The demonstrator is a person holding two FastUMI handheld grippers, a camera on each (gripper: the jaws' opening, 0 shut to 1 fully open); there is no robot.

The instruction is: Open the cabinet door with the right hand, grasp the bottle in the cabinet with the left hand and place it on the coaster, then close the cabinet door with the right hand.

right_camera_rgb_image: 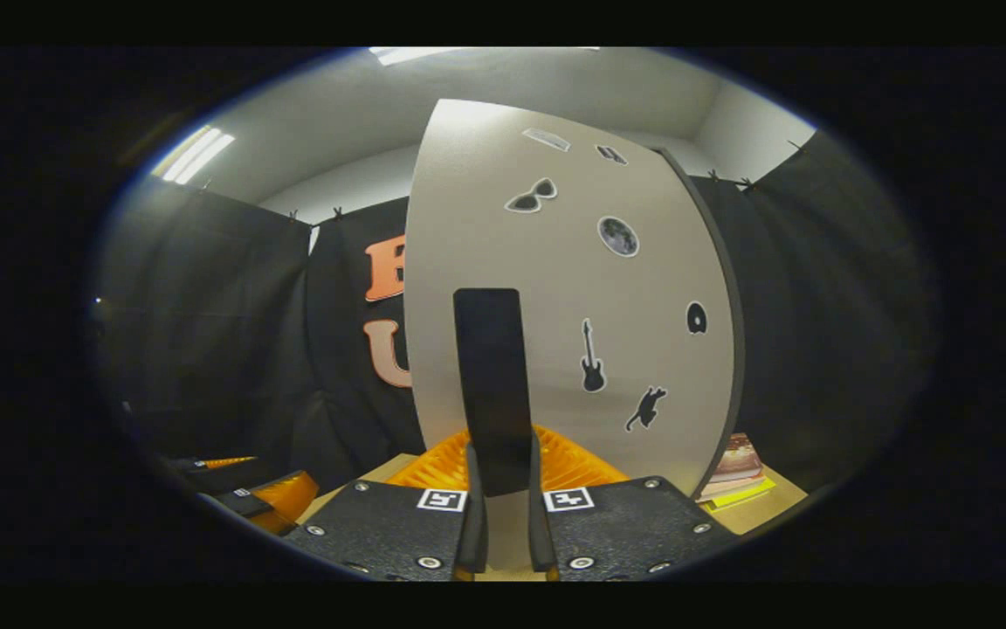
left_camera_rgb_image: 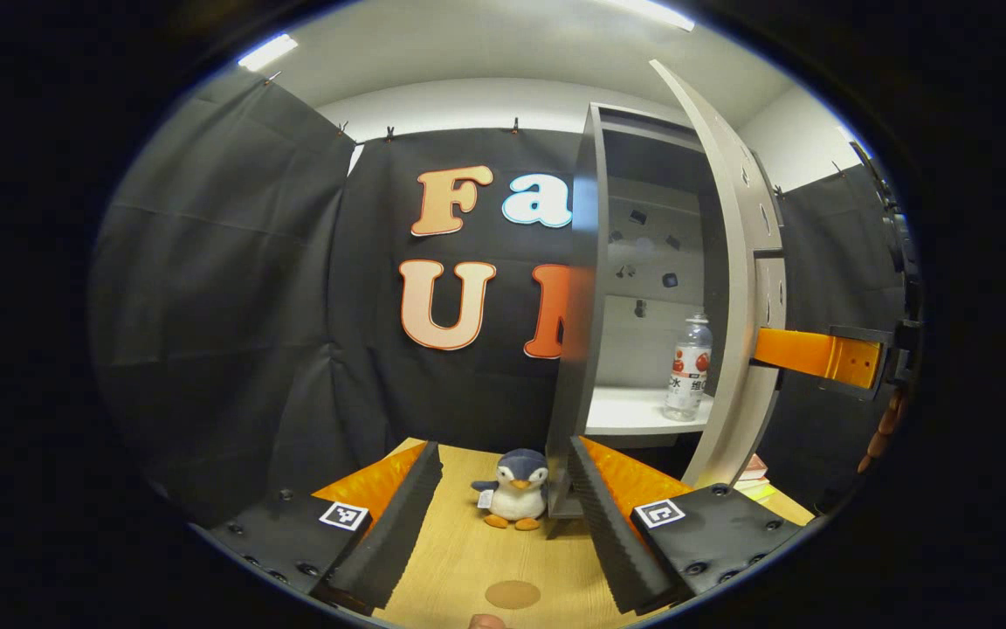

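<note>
Grey door panel (right_camera_rgb_image: 573, 332), dotted with stickers, stands partly swung out from the cabinet (left_camera_rgb_image: 595, 262), and my right tool (right_camera_rgb_image: 500, 476) is pinched on its dark upright handle (right_camera_rgb_image: 490, 384), both fingers pressing the handle between them. My left tool (left_camera_rgb_image: 503, 498) hangs spread wide and empty above the wooden counter (left_camera_rgb_image: 468, 550), low in front of the cabinet. Inside, the bottle (left_camera_rgb_image: 688, 367) stands upright on the white shelf (left_camera_rgb_image: 634, 411), close to the door's inner edge. The round coaster (left_camera_rgb_image: 513, 595) lies on the counter just below my left tool, and a plush penguin (left_camera_rgb_image: 513, 498) sits between it and the cabinet. I judge the opening too narrow as it stands: reaching in now, my left tool could clip the door or the cabinet's side wall and tip the bottle. Pulling the handle off its arc might let my right tool slip. On the way back, the penguin crowds the path to the coaster.
</note>
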